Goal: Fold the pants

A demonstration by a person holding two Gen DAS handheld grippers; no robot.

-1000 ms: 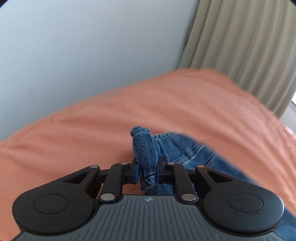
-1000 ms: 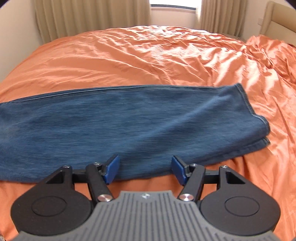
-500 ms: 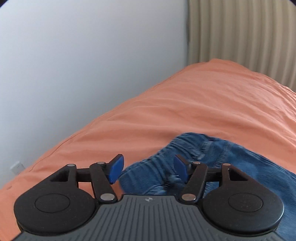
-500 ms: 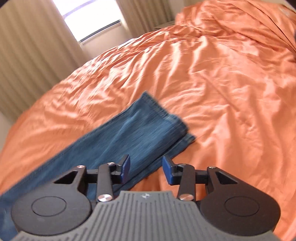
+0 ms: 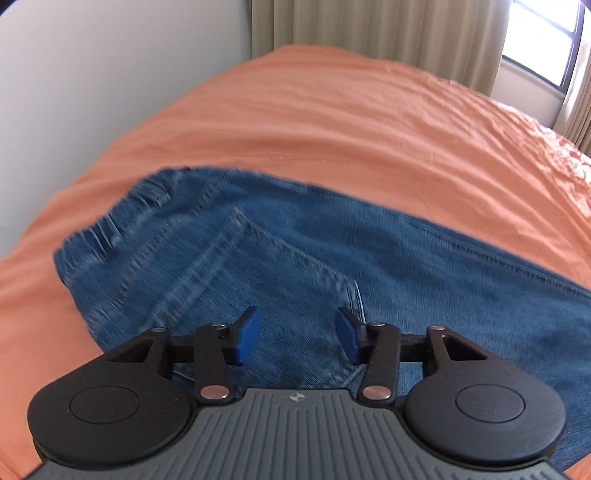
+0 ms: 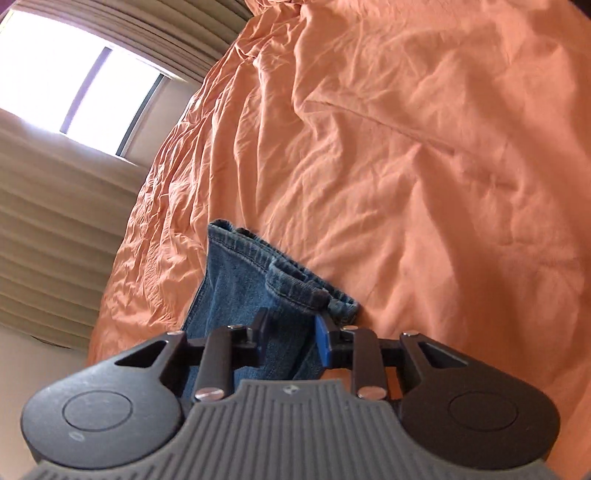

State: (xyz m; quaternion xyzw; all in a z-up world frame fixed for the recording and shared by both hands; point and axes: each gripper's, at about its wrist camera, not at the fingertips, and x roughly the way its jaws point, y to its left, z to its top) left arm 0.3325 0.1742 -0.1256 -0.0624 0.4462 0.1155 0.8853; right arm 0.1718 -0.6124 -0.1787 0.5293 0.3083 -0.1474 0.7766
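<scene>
The blue jeans (image 5: 332, 258) lie flat on a bed with an orange bedsheet (image 5: 332, 110). The left gripper (image 5: 297, 338) hangs over the top part of the jeans, near the back pocket (image 5: 266, 288) and the waistband (image 5: 122, 221). Its jaws have just been closing a little, but they are open, with a clear gap between the blue pads (image 5: 247, 334) and no cloth pinched in them. The right gripper (image 6: 291, 341) is at the other end, by the leg hems (image 6: 295, 284). Its jaws have just been closing, and the denim sits squeezed between them (the hems bunch up just past the tips). Beige curtains (image 5: 388, 26) hang behind the bed, and a bright window (image 6: 85, 85) shows in the right wrist view.
</scene>
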